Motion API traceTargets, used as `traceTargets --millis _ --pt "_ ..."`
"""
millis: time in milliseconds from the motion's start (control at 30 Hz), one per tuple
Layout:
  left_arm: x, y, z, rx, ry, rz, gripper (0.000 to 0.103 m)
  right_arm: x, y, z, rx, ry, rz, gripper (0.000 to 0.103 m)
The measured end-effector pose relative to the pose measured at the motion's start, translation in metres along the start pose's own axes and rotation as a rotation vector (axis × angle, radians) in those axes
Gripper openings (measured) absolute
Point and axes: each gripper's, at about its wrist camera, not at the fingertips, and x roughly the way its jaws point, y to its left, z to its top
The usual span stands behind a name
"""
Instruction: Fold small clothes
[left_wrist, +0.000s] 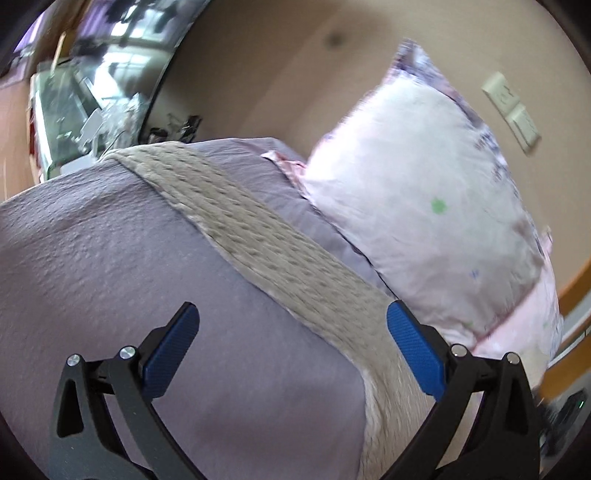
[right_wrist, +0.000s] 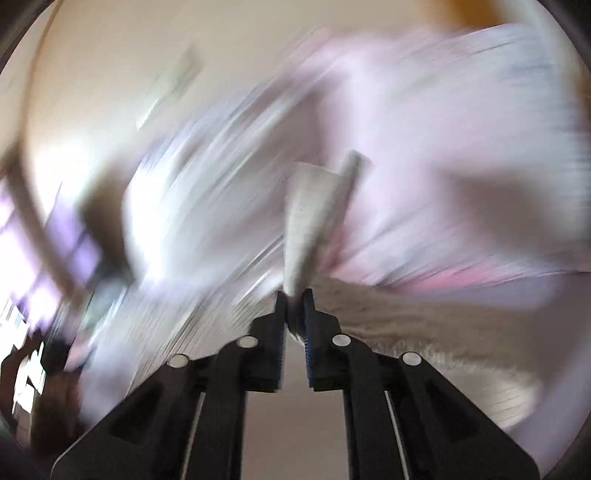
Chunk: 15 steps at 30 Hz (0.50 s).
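A beige wall (left_wrist: 266, 74) with a pale switch plate (left_wrist: 511, 110) is seen behind a bed covered in a lavender sheet (left_wrist: 92, 251). A large white and pink pillow (left_wrist: 417, 206) is propped at the head of the bed against the wall, and a glass-fronted cabinet (left_wrist: 92, 85) is seen past the far edge of the bed. A beige knitted garment (left_wrist: 258, 229) is laid as a long strip across the sheet, running from the far edge of the bed toward the near side, just beside the pillow. The left tongs (left_wrist: 293, 339) are held wide apart over the sheet, nothing between the blue pads (left_wrist: 413, 347); the right-hand pad is seen over the strip's edge. In the right wrist view, heavily blurred, the right tongs (right_wrist: 294, 295) are clamped together on a pale ribbed fold of cloth (right_wrist: 314, 214), which stands up from the tips in front of the pillow. Whether this fold belongs to the knitted garment cannot be told.
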Motion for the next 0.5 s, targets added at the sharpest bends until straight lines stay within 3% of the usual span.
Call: traceTargets --millis 67,167,200,300,500 --pt "0.006 0.008 0.008 -0.037 0.006 0.010 0.098 0.039 0.038 -0.020 -0.054 0.155 0.084 0.023" --pt "0.018 0.022 0.024 -0.105 0.021 0.029 0.092 0.039 0.049 -0.033 -0.069 0.146 0.097 0.064" --pt "0.023 0.028 0.030 -0.128 0.024 0.035 0.090 0.032 0.044 -0.034 -0.068 0.116 0.070 0.073" --pt "0.037 0.042 0.046 -0.180 0.025 0.070 0.083 0.011 0.015 -0.030 -0.026 0.078 0.019 0.074" --pt "0.055 0.074 0.079 -0.303 -0.018 0.058 0.061 -0.031 -0.027 -0.052 0.069 0.041 -0.069 0.078"
